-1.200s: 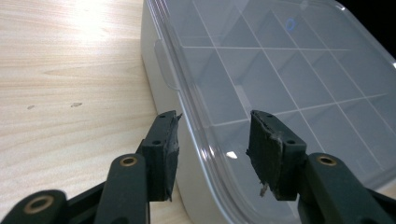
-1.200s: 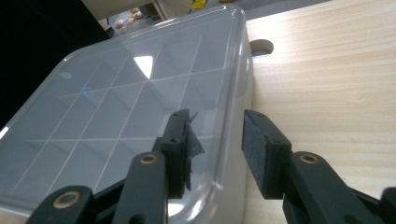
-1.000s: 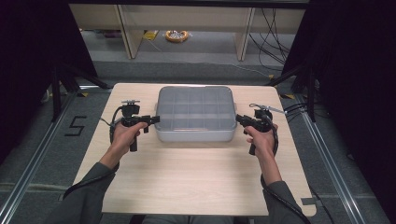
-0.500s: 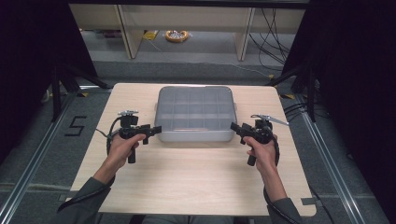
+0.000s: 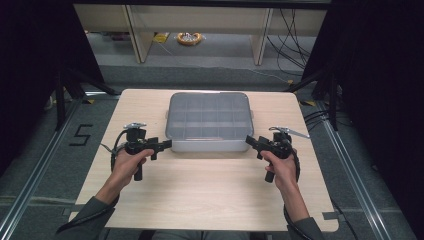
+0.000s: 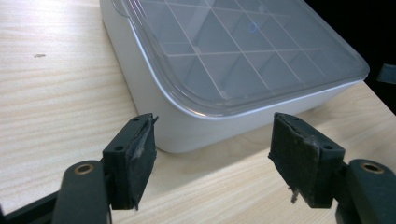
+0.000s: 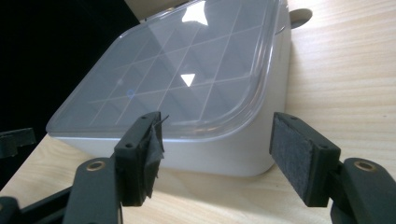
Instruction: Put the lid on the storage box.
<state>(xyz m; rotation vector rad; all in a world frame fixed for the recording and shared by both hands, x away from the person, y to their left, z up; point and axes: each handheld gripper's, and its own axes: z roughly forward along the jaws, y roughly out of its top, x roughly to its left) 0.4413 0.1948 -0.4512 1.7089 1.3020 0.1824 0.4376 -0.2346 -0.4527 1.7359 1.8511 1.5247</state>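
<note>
A white compartment box [image 5: 209, 121] with a clear gridded lid lies in the middle of the wooden table [image 5: 210, 190]. My left gripper [image 5: 167, 144] is open and points at the box's near left corner, just short of it. In the left gripper view that corner [image 6: 187, 126] lies beyond the open jaws of the left gripper [image 6: 212, 163], with nothing between them. My right gripper [image 5: 248, 141] is open at the near right corner. In the right gripper view, the box corner [image 7: 243, 154] shows past the right gripper [image 7: 217, 154].
The table's near half is bare wood between my forearms. Behind the table are shelf legs, a yellow coil [image 5: 189, 38] on the floor and loose cables [image 5: 295, 30]. Dark stands flank the table, and a "5" [image 5: 80, 135] is marked on the floor at left.
Both grippers have slid toward me along the box's sides, from mid-side to its near corners, and drawn slightly inward. The box has not moved.
</note>
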